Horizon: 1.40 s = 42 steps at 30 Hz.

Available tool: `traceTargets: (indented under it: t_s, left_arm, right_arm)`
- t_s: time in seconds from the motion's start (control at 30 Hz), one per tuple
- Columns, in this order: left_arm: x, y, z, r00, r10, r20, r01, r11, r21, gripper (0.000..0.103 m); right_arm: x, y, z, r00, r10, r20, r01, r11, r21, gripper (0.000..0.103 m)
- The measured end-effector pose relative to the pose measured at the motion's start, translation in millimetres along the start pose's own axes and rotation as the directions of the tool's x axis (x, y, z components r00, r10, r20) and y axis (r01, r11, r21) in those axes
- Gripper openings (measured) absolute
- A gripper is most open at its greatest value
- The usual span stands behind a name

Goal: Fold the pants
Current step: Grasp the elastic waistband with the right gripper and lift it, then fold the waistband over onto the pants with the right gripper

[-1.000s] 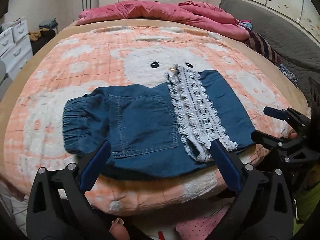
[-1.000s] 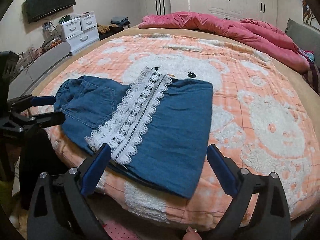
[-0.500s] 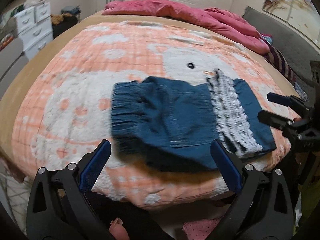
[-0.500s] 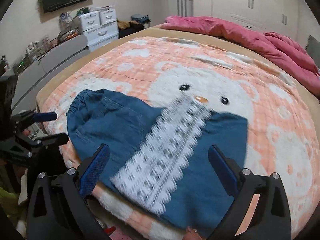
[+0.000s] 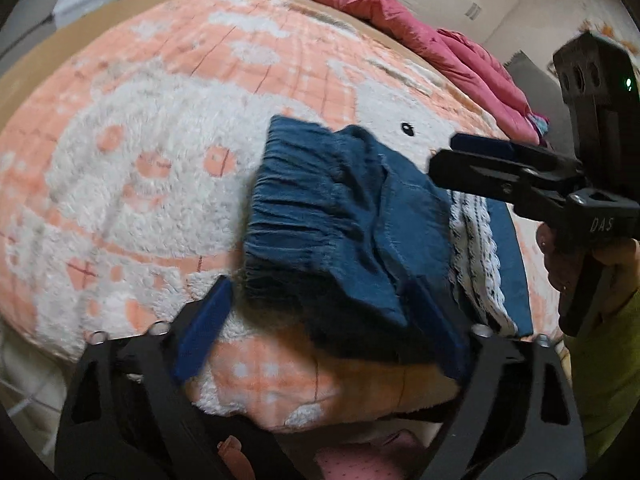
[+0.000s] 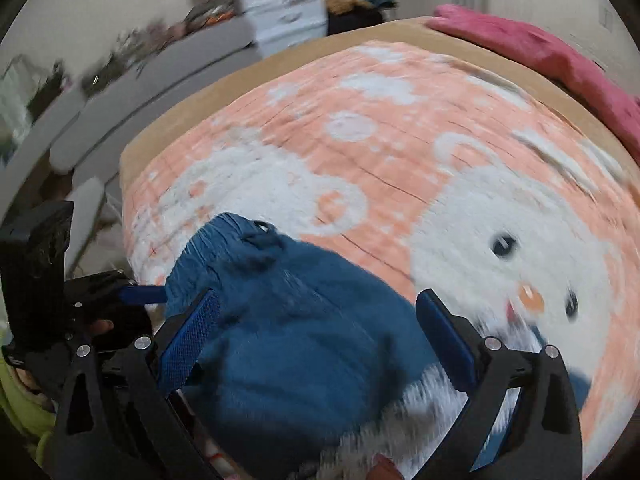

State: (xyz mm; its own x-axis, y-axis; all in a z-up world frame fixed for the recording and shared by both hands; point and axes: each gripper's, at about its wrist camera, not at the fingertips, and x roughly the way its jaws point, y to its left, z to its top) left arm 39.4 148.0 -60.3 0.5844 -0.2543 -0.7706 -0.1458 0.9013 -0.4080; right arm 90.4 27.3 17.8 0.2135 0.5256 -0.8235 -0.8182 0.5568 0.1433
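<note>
Folded blue denim pants [image 5: 344, 216] with a white lace strip [image 5: 474, 248] lie near the bed's [image 5: 120, 184] front edge, the left gripper [image 5: 320, 320] closing astride the waistband corner, apparently not yet pinching, the right gripper [image 6: 320, 332] spread wide above them.

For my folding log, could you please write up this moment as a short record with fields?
surface: bed with a peach and white bear blanket
garment: blue denim pants, partly folded, elastic waistband bunched at one end
trim: white lace strip across the denim
left gripper: jaws closing, astride the near edge of the pants, pads not yet pressing
right gripper: open, over the pants
background: pink duvet at the far end, white drawers by the wall
</note>
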Motion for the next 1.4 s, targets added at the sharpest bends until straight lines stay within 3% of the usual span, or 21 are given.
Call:
traceTargets:
  t_s: [0.13, 0.23, 0.33, 0.4, 0.47, 0.57, 0.73, 0.97, 1.0, 1.03, 1.13, 1.27, 1.4]
  left_arm:
    - [6.0, 8.0, 0.0, 1.0, 0.002, 0.002, -0.002, 1.0, -0.025, 0.056]
    - [9.0, 10.8, 0.8, 1.0, -0.006, -0.001, 0.006, 1.0, -0.021, 0.049]
    - [12.1, 9.8, -1.8, 1.0, 0.002, 0.0, -0.002, 1.0, -0.008, 0.048]
    - [13.0, 11.6, -1.5, 1.0, -0.002, -0.001, 0.002, 1.0, -0.014, 0.048]
    - [14.0, 15.7, -0.8, 1.0, -0.015, -0.006, 0.014, 0.999, -0.031, 0.048]
    - [9.8, 18.2, -0.7, 0.999, -0.038, 0.003, 0.038, 0.998, -0.046, 0.05]
    - [-2.3, 17.4, -1.0, 0.996, -0.082, 0.034, 0.085, 0.992, -0.092, 0.073]
    - [-4.7, 5.5, 5.8, 0.972, -0.231, 0.032, 0.233, 0.957, -0.171, 0.076]
    - [-5.3, 0.6, 6.6, 0.968, -0.25, 0.037, 0.253, 0.953, -0.169, 0.072]
    - [-6.2, -7.3, 8.0, 0.958, -0.283, 0.04, 0.286, 0.945, -0.159, 0.058]
    - [-11.1, -32.3, 10.5, 0.949, -0.313, 0.045, 0.316, 0.94, -0.131, 0.047]
    - [-15.4, -72.9, 10.6, 0.949, -0.313, 0.042, 0.315, 0.947, -0.054, 0.041]
    - [-3.9, -112.1, 12.6, 0.962, -0.273, 0.028, 0.272, 0.962, 0.013, 0.041]
  right_arm:
    - [26.3, 13.0, 21.6, 0.993, 0.092, -0.08, -0.097, 0.993, -0.063, 0.097]
    - [45.7, 21.2, 34.6, 0.981, 0.143, -0.13, -0.155, 0.984, -0.088, 0.094]
    - [66.1, 26.7, 40.5, 0.961, 0.195, -0.197, -0.215, 0.973, -0.084, 0.079]
    - [81.9, 28.7, 40.3, 0.944, 0.223, -0.242, -0.247, 0.966, -0.075, 0.057]
    - [91.1, 30.9, 37.7, 0.933, 0.241, -0.268, -0.267, 0.961, -0.066, 0.046]
    - [78.4, 27.1, 35.3, 0.938, 0.27, -0.217, -0.288, 0.956, -0.056, 0.036]
    - [40.9, 6.4, 28.1, 0.92, 0.38, -0.097, -0.383, 0.923, -0.018, 0.032]
    - [-17.9, -22.2, 7.7, 0.894, 0.443, 0.064, -0.442, 0.896, -0.036, 0.032]
    - [-26.0, -26.2, 3.6, 0.892, 0.444, 0.08, -0.442, 0.896, -0.041, 0.032]
    - [-32.4, -29.1, 0.9, 0.891, 0.445, 0.094, -0.443, 0.895, -0.047, 0.032]
    - [-52.2, -38.7, -10.4, 0.894, 0.424, 0.147, -0.419, 0.906, -0.065, 0.032]
    - [-78.1, -68.0, -32.7, 0.894, 0.397, 0.21, -0.396, 0.917, -0.045, 0.032]
    - [-91.6, -99.5, -59.8, 0.889, 0.389, 0.242, -0.402, 0.916, 0.002, 0.034]
